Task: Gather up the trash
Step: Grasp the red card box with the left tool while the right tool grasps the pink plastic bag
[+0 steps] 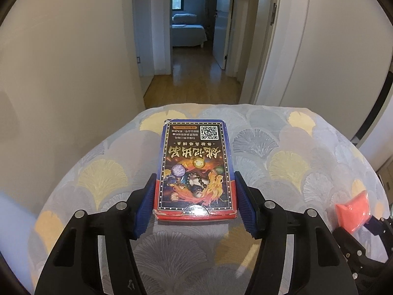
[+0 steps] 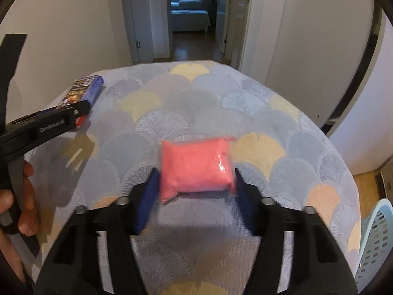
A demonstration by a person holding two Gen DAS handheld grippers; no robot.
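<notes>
On the left of the round table, draped in a grey cloth patterned with yellow and grey fans (image 1: 282, 132), lies a flat rectangular cardboard box with a blue-and-red border and bright game artwork (image 1: 195, 167), its long axis running from near to far. The left gripper (image 1: 195, 184) straddles the near end of that box, one blue ribbed pad at each long side; the pads sit right against the edges, though whether they already press is hard to tell, so the grip looks about half closed and not yet firm. Taking the box across its narrow width makes sense, since that span suits the jaws and the stiff card sides give the pads something flat to bite. In the right wrist view the person's hand (image 2: 17, 196) wraps the left tool's handle at the left edge. Further right, nearer the table's middle, rests a small plump pink packet in clear, shiny plastic film (image 2: 196, 167). The right gripper (image 2: 195, 186) reaches around its near end, blue pads flanking it; the right pad seems to touch the film, the left one is blurred, so contact is uncertain. A soft packet will probably squash and slide unless squeezed at its full part. At the far right, below the table edge, stands a pale blue perforated plastic basket (image 2: 375, 245), likely where both pieces belong.
</notes>
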